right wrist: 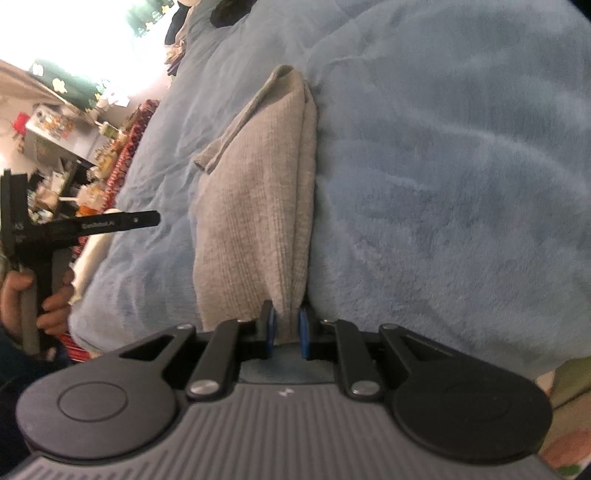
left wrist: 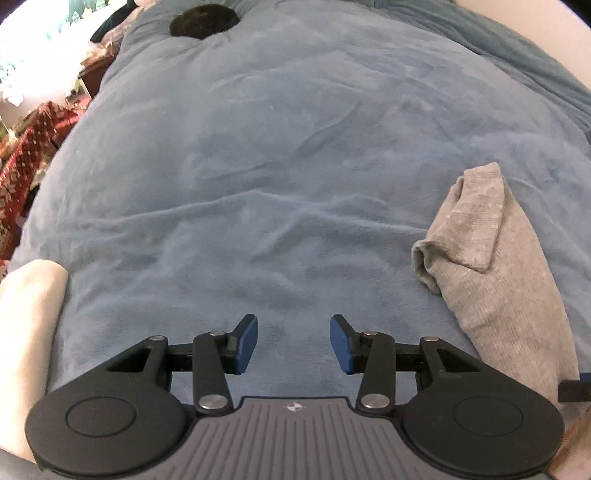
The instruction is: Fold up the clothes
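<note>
A folded grey knit garment (right wrist: 255, 206) lies on the blue fleece blanket (right wrist: 443, 166). My right gripper (right wrist: 288, 332) is shut on the garment's near edge, its blue pads pinching the cloth. In the left wrist view the same garment (left wrist: 495, 269) lies at the right, with a folded-over flap at its far end. My left gripper (left wrist: 294, 343) is open and empty, its blue pads apart over bare blanket (left wrist: 258, 166), to the left of the garment. The left gripper's body, held in a hand, shows at the left of the right wrist view (right wrist: 40, 240).
A dark round object (left wrist: 203, 22) sits at the blanket's far end. A white cloth (left wrist: 29, 332) lies at the bed's near left edge. A red patterned cover (left wrist: 29, 147) and cluttered shelves (right wrist: 62, 155) stand beyond the bed's left side.
</note>
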Demonstrator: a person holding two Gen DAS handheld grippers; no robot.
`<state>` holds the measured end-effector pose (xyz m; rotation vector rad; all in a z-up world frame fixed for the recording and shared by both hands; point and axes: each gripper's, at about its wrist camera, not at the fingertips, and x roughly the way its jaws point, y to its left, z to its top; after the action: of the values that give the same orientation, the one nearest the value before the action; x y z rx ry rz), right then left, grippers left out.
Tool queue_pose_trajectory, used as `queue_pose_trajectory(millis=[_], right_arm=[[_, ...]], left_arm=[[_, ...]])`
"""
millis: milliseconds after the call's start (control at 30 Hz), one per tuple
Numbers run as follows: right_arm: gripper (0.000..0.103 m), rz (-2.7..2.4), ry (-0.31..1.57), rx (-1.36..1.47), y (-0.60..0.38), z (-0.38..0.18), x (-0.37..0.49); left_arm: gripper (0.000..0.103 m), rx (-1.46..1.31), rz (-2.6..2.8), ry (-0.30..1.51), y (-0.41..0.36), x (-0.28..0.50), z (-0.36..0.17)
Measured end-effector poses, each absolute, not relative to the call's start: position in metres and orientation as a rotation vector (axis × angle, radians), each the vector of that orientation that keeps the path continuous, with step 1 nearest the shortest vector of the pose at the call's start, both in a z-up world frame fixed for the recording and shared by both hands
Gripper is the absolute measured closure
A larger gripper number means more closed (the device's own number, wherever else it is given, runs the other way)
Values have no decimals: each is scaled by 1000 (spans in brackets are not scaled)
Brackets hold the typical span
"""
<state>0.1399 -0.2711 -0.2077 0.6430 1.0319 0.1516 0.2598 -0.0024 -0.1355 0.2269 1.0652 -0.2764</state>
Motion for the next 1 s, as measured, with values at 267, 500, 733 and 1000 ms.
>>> queue_pose_trajectory(millis=[267, 500, 733, 1000], right_arm=[[90, 112, 1050, 318, -241, -183, 146], [90, 97, 1065, 94, -221, -171, 151], [90, 105, 1081, 7, -212, -171, 153], [90, 105, 1087, 35, -211, -177, 154]], left_arm=[[60, 235, -304, 1054, -15, 260, -135], [60, 286, -344, 1025, -28, 261, -132], [53, 244, -417, 1035, -31, 271, -136], [46, 175, -536, 1057, -50, 304, -133]])
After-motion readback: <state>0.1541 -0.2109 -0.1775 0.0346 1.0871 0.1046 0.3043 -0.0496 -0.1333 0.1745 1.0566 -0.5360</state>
